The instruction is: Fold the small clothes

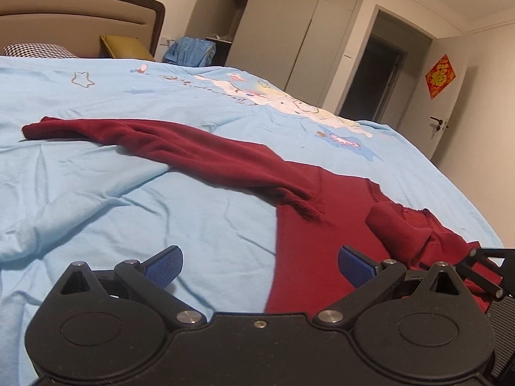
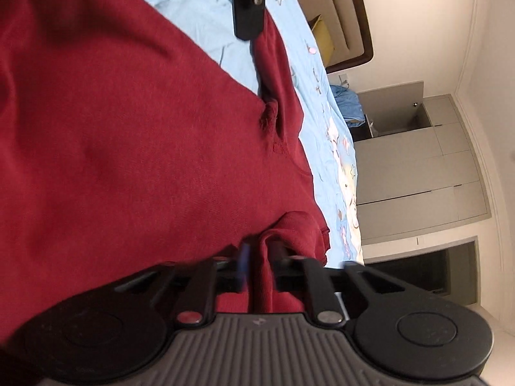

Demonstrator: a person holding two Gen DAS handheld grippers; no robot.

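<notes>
On the bed [image 1: 96, 193], over a pale blue cartoon-print cover, lies a dark red long-sleeved top [image 1: 309, 212], body nearest the cameras and one sleeve [image 1: 154, 141] stretched far across the cover toward the headboard [image 1: 96, 3]. Not yet folded: body spread flat, far sleeve fully extended, near sleeve bunched into a lump by the right tongs.

Left tongs [image 1: 257, 265] spread wide apart, holding nothing, hovering low over the near side edge of the body; one blue pad [image 1: 164, 267] above bare cover, the other above red cloth. Right tongs [image 2: 257, 267] closed on a pinched ridge of red fabric, apparently the near sleeve or shoulder, raised a little off the body. Motion blur in the right wrist view, so exact bite depth unclear.

Step in hand, by judgement: first fold, bringing the gripped sleeve in across the chest. Next move probably calls for carrying that pinch over the body and laying it flat, releasing only once the cloth rests smooth. Then for the left tongs: a reach to the far sleeve, grip near the cuff, same inward fold. Likely hazard: dragging the whole garment over the soft, wrinkled cover instead of folding it; left tongs well placed to pin the edge.
</notes>
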